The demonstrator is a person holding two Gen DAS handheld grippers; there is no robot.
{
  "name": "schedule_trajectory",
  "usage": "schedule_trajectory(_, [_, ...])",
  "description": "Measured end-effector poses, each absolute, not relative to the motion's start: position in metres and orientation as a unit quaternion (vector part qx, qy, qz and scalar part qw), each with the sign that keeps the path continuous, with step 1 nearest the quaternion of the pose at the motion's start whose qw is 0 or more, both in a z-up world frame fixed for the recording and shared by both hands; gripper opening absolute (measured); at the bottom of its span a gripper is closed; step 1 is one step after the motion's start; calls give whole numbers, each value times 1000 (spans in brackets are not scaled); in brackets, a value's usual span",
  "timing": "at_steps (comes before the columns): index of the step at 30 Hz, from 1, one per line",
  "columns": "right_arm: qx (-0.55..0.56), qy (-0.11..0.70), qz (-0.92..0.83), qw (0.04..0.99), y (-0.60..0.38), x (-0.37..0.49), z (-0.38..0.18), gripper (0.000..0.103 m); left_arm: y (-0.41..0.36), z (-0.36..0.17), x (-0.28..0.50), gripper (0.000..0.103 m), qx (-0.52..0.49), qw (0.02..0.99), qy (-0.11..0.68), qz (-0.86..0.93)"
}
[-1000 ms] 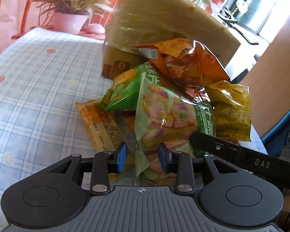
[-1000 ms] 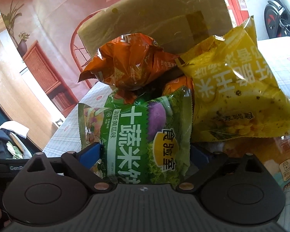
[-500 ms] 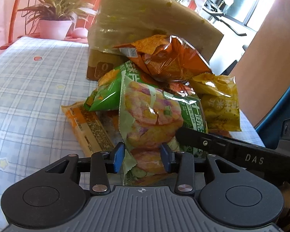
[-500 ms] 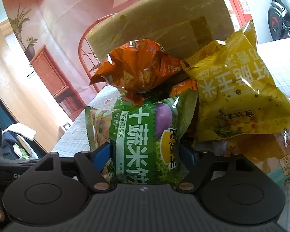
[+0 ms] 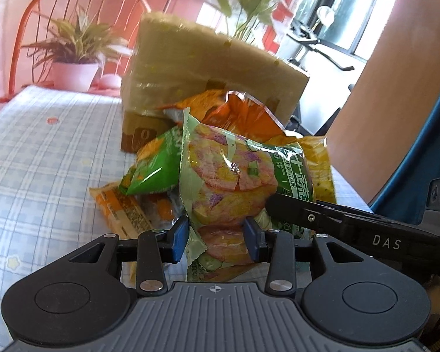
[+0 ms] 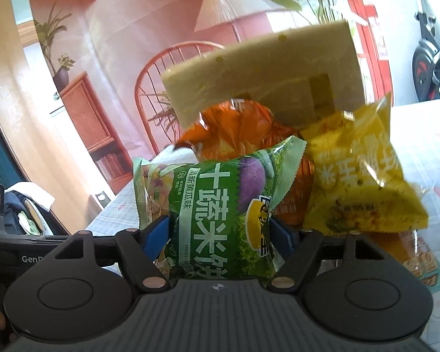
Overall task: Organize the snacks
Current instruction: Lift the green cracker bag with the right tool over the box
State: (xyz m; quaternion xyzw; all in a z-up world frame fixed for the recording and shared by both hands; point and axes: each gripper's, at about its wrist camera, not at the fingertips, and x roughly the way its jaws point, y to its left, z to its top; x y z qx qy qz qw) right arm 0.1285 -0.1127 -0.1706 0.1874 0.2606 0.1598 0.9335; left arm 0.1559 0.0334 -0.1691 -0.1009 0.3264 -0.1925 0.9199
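Two grippers are sharing one green rice-cracker bag [image 6: 220, 214]: right gripper [image 6: 220, 239] jaws, just narrowed, pinching its body; left gripper [image 5: 217, 239] jaws clamping its end. Light, crinkly, slippery, crushable contents.

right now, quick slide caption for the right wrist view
Right gripper clamps the green snack bag before orange and yellow bags.

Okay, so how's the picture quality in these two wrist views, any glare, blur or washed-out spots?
Left wrist view: the window at top right is blown out, glare streaks the green snack bag, the cardboard box is smeared by blur. Right wrist view: the yellow bag is softened by blur with bright reflections, the green bag's print stays readable; straight edges bow toward the rim in both.
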Motion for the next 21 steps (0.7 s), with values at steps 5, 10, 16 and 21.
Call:
schedule_trajectory(5, [197, 245, 157, 936, -115, 125, -151, 75, 31, -143, 158, 42, -81, 931, 294, -202])
schedule_trajectory(10, [196, 204, 156, 946, -118, 133, -111, 75, 36, -107, 167, 46, -90, 938, 251, -220])
schedule_trajectory(16, [175, 161, 159, 958, -113, 148, -72, 75, 37, -73, 181, 47, -94, 944, 221, -227])
schedule_trajectory(21, [171, 149, 161, 961, -112, 169, -53, 75, 34, -54, 196, 48, -94, 946, 211, -226])
